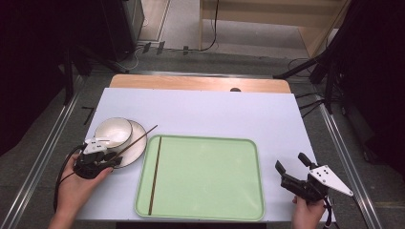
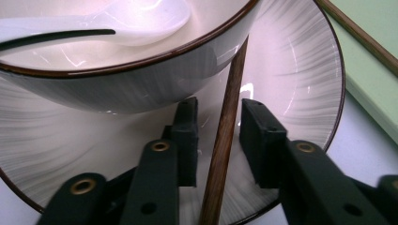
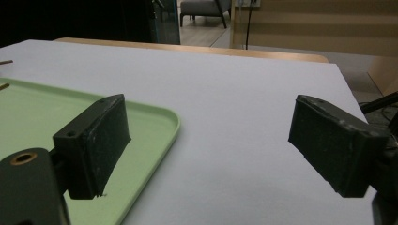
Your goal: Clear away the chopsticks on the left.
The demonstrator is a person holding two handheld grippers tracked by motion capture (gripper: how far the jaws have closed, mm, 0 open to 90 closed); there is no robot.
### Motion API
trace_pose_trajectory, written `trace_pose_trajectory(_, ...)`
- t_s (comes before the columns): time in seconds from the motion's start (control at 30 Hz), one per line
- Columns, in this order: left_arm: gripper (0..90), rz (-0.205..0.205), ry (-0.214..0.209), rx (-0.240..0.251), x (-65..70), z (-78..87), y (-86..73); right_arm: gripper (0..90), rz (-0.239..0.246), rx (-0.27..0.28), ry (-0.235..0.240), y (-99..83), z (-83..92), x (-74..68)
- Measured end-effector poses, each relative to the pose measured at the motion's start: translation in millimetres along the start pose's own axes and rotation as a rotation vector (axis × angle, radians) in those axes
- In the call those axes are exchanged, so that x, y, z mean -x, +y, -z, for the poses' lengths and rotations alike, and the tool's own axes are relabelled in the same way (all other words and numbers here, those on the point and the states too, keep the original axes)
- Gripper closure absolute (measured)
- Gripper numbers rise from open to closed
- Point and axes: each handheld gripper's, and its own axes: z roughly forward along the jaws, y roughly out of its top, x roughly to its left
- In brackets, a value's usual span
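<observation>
A brown chopstick (image 1: 138,139) lies slanted across a white plate (image 1: 136,148), its tip leaning against the bowl (image 1: 112,132) that stands on the plate. My left gripper (image 1: 112,160) is at the plate's near edge. In the left gripper view, the chopstick (image 2: 225,136) runs up between my jaws. The left gripper (image 2: 219,103) is open, with a narrow gap on each side of the stick. A white spoon (image 2: 141,18) rests in the bowl (image 2: 141,79). A second chopstick (image 1: 155,174) lies in the green tray (image 1: 200,210). My right gripper (image 1: 290,161) is open and holds nothing.
The green tray (image 3: 155,122) sits mid-table beside the plate (image 2: 291,70), left of the right gripper (image 3: 209,136). White table surface (image 1: 215,109) stretches behind the tray. Metal rails run along both sides of the table, and a wooden strip lines its far edge.
</observation>
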Motion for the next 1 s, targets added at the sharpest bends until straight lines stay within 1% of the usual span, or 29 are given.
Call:
trace_pose_trajectory(0.03, 71.2, -0.001, 0.004, -0.001, -0.2, -0.1, 0.3, 12.8, -0.001, 0.001, 0.001, -0.1, 0.0, 0.1)
trace_pose_trajectory(0.07, 76.8, -0.003, -0.005, -0.002, 0.0, -0.2, 0.3, 12.8, -0.001, 0.001, 0.001, -0.1, 0.0, 0.1)
trace_pose_trajectory(0.1, 78.7, -0.007, -0.012, -0.002, 0.5, -0.5, 0.4, 12.8, -0.002, -0.001, -0.001, -0.2, 0.1, 0.1)
trace_pose_trajectory(0.17, 82.9, -0.023, -0.043, -0.003, 2.2, -0.8, 0.9, 12.8, -0.006, 0.0, 0.0, -0.3, 0.0, 0.2)
trace_pose_trajectory(0.2, 84.3, -0.028, -0.041, -0.005, 3.3, -0.9, 1.4, 12.8, -0.008, -0.001, 0.0, -0.4, 0.0, 0.3)
trace_pose_trajectory(0.27, 84.4, -0.037, -0.028, -0.011, 5.6, -0.6, 2.5, 12.8, -0.008, 0.0, 0.001, -0.3, 0.0, 0.4)
trace_pose_trajectory(0.33, 84.5, -0.035, -0.037, -0.003, 6.7, 1.5, 3.2, 12.8, -0.007, 0.001, 0.0, -0.3, 0.3, 0.5)
trace_pose_trajectory(0.37, 84.5, -0.028, -0.04, 0.007, 8.1, 3.6, 3.8, 12.8, -0.005, 0.002, 0.001, -0.3, 0.5, 0.8)
trace_pose_trajectory(0.47, 84.5, -0.025, -0.054, 0.029, 13.7, 8.2, 5.8, 12.8, -0.007, 0.004, 0.0, -0.4, 0.4, 1.7)
trace_pose_trajectory(0.53, 84.5, -0.017, -0.077, 0.036, 23.2, 10.5, 8.1, 12.8, -0.008, 0.004, 0.0, -0.4, 0.2, 1.8)
trace_pose_trajectory(0.57, 84.5, -0.013, -0.081, 0.034, 26.9, 11.3, 9.1, 12.8, -0.008, 0.003, 0.001, -0.4, 0.2, 1.7)
trace_pose_trajectory(0.6, 84.5, -0.009, -0.085, 0.049, 32.1, 12.1, 10.0, 12.8, -0.008, 0.004, 0.0, -0.4, 0.2, 1.6)
trace_pose_trajectory(0.63, 84.5, -0.007, -0.097, 0.057, 36.4, 13.2, 11.5, 12.8, -0.009, 0.004, 0.0, -0.3, 0.4, 1.2)
trace_pose_trajectory(0.67, 84.5, -0.015, -0.109, 0.058, 42.2, 14.0, 13.4, 12.8, -0.01, 0.004, 0.0, -0.2, 0.6, 1.0)
trace_pose_trajectory(0.73, 84.4, -0.032, -0.111, 0.061, 51.1, 14.3, 15.5, 12.8, -0.009, 0.004, 0.0, -0.1, 1.0, 1.0)
trace_pose_trajectory(0.8, 84.4, -0.038, -0.12, 0.065, 60.5, 14.6, 17.4, 12.8, -0.01, 0.007, -0.003, -0.2, 1.2, 1.7)
trace_pose_trajectory(0.9, 84.4, -0.022, -0.155, 0.087, 73.8, 14.2, 19.4, 12.8, -0.011, 0.007, -0.003, -0.3, 1.2, 1.8)
trace_pose_trajectory(0.93, 84.4, -0.015, -0.167, 0.09, 79.4, 13.1, 19.8, 12.8, -0.009, 0.006, -0.003, -0.4, 1.0, 2.0)
trace_pose_trajectory(1.0, 84.4, -0.016, -0.192, 0.089, 93.3, 9.2, 20.5, 12.8, -0.011, 0.004, -0.003, -0.4, 0.8, 1.7)
